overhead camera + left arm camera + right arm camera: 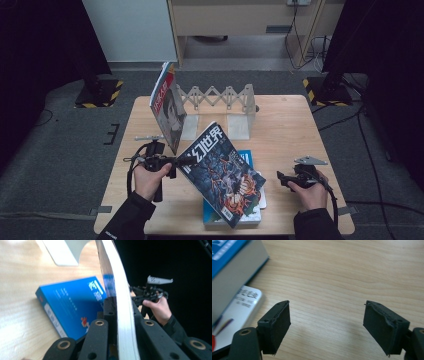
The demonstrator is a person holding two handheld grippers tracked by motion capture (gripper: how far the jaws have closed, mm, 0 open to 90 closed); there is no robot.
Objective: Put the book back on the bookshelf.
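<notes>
A dark-covered magazine (220, 175) hangs tilted over the middle of the table, and my left gripper (180, 161) is shut on its left edge. In the left gripper view its white page edge (123, 307) runs up between the jaws of the left gripper (120, 305). Under it lies a blue book (246, 159) (72, 305) on a small stack. My right gripper (281, 177) (327, 327) rests low over the table at the right, open, with only bare wood between its pads. The blue book (234, 267) and a white book (242, 305) lie to its left.
A white folding book rack (220, 102) stands at the back of the wooden table (290, 130), with a red-and-grey magazine (166, 105) leaning upright at its left end. Beyond the table are grey floor, stand bases and cables.
</notes>
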